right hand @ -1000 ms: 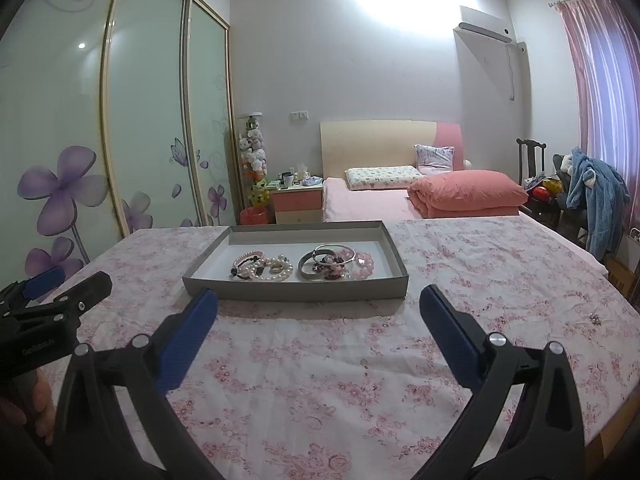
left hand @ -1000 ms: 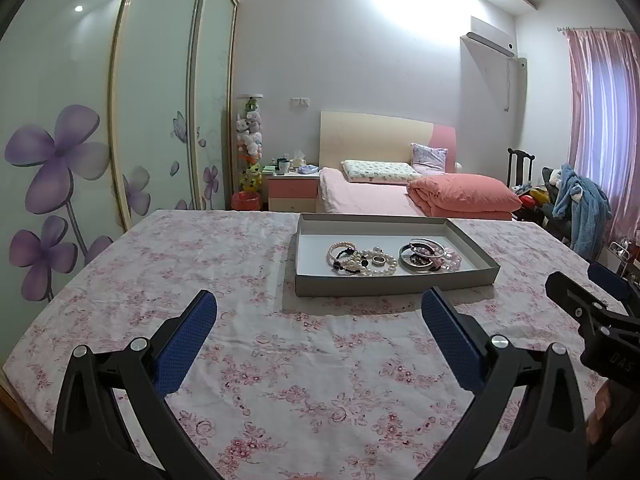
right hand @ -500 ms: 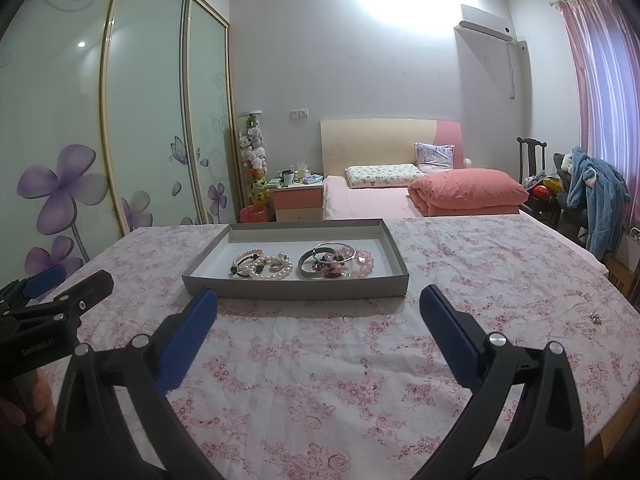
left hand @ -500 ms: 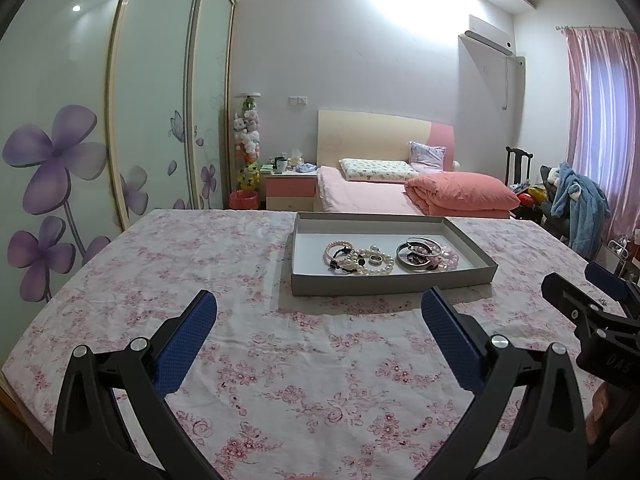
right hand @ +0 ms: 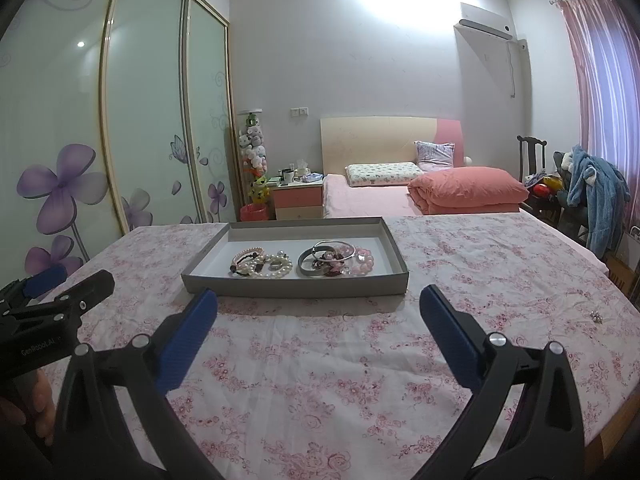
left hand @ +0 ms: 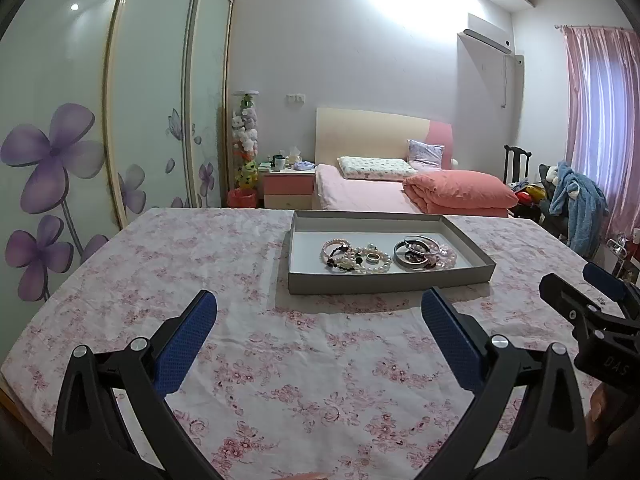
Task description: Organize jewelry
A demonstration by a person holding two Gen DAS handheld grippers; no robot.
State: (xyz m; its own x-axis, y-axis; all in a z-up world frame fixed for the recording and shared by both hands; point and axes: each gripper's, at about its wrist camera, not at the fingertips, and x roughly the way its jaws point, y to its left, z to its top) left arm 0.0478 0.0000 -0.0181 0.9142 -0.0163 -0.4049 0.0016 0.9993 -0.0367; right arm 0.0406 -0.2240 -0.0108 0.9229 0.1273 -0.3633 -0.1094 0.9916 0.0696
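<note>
Table [left hand: 248, 364]: covered by a white cloth printed with pink flowers, filling the foreground in both views.

Tray [left hand: 384, 280]: shallow grey box with a white floor, lying flat on the cloth toward the far side of the table, well ahead of both grippers.

Jewelry, all inside the tray, in two touching clusters:
- Pearls [left hand: 374, 262]: white bead strands on the left, mixed with a pink bead bracelet [left hand: 332, 246] and dark beads; a small ring [left hand: 374, 257] lies among them.
- Bangles [left hand: 414, 250]: silver hoops on the right, overlapping, with pale pink beads [right hand: 362, 262] at their right edge.

Stud [right hand: 596, 315]: a small sparkling item alone on the cloth at the table's right side, far from the tray; too small to identify.

Left gripper [left hand: 318, 338]: held low over the near cloth, blue-padded fingers [left hand: 186, 338] spread wide, nothing between them.

Right gripper [right hand: 318, 336]: alongside, same height, fingers [right hand: 450, 338] spread wide, nothing between them. Part of a hand [right hand: 38, 404] shows at the left edge of its view.

Background: bed [left hand: 400, 194] with a pink duvet, wardrobe [left hand: 80, 120] with purple flowers, pink curtain [left hand: 600, 120].
</note>
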